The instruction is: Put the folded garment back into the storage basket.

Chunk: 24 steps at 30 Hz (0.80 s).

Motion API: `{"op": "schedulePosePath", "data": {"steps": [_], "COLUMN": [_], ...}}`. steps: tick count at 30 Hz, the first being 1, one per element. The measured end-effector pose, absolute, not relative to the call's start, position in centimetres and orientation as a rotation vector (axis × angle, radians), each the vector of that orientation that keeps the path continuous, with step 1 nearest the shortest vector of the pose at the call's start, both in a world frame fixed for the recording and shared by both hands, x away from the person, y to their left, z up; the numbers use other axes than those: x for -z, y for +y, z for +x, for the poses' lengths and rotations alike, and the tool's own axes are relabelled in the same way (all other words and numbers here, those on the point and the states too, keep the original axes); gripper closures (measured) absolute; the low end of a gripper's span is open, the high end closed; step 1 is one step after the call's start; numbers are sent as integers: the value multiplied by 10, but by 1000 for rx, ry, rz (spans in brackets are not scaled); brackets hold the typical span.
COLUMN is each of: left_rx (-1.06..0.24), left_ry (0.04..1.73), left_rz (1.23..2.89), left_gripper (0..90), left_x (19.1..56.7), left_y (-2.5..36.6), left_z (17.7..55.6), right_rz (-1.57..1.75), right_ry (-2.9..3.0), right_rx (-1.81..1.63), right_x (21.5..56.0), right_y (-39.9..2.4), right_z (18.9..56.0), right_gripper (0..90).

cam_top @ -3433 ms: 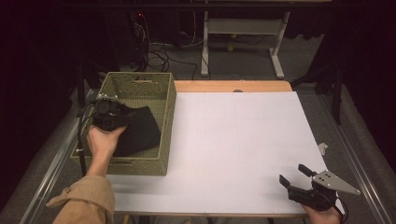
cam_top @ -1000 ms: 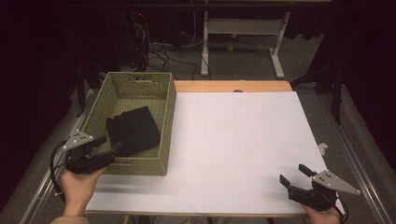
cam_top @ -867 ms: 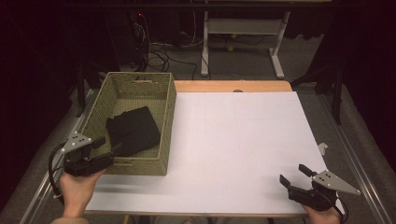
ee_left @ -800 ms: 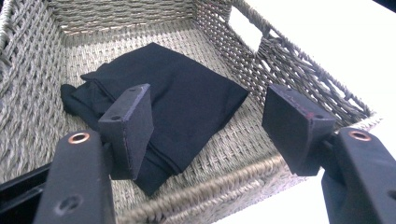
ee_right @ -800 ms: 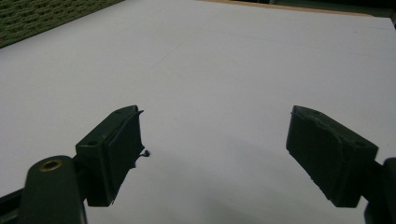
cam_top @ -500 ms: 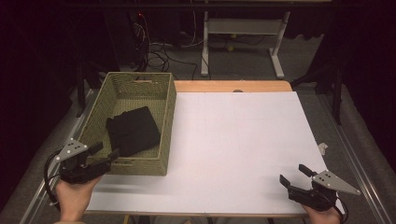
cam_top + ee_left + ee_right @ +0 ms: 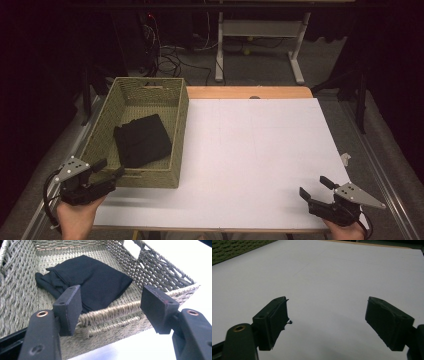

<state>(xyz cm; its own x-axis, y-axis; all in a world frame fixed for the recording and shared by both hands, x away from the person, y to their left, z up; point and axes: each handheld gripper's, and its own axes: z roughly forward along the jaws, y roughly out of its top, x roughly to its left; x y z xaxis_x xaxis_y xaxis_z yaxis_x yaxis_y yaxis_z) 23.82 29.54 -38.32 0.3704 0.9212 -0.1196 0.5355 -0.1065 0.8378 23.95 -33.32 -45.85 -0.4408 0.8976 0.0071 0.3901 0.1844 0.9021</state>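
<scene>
The basket stands on the left part of the table, its far end near the table's back edge. The cloth lies in the basket, toward its near end. The left gripper sits just before the basket's near wall, at the near left corner. The right gripper sits at the near right corner, well apart from the basket.

My two grippers are black — the left gripper and the right gripper. Each has a grey three-cornered plate with little holes, flat square pads, copper-ringed screw holes, and a black cable.
</scene>
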Motion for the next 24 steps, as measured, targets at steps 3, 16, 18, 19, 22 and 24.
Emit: {"op": "schedulePosePath", "data": {"steps": [3, 16, 18, 19, 22, 24], "left_rx": [-568, -593, -596, -594, -597, -591], "left_ry": [1288, 1336, 1356, 1363, 1384, 1400], "left_rz": [1765, 1733, 1727, 1725, 1706, 1692], "left_gripper": [306, 306, 306, 306, 306, 306], "left_x": [386, 410, 415, 420, 430, 434], "left_y": [298, 308, 309, 311, 315, 316], "left_z": [235, 219, 218, 217, 216, 215], "right_rz": [1204, 1205, 1206, 1208, 1213, 1215], "right_ry": [1924, 1925, 1923, 1923, 1922, 1921], "right_rx": [-1216, -1212, -1213, -1213, -1214, -1214], "right_x": [458, 459, 459, 459, 459, 459], "right_y": [-333, -333, -333, -333, -334, -334], "right_z": [240, 240, 240, 240, 240, 240], "right_gripper": [189, 190, 190, 190, 190, 190]}}
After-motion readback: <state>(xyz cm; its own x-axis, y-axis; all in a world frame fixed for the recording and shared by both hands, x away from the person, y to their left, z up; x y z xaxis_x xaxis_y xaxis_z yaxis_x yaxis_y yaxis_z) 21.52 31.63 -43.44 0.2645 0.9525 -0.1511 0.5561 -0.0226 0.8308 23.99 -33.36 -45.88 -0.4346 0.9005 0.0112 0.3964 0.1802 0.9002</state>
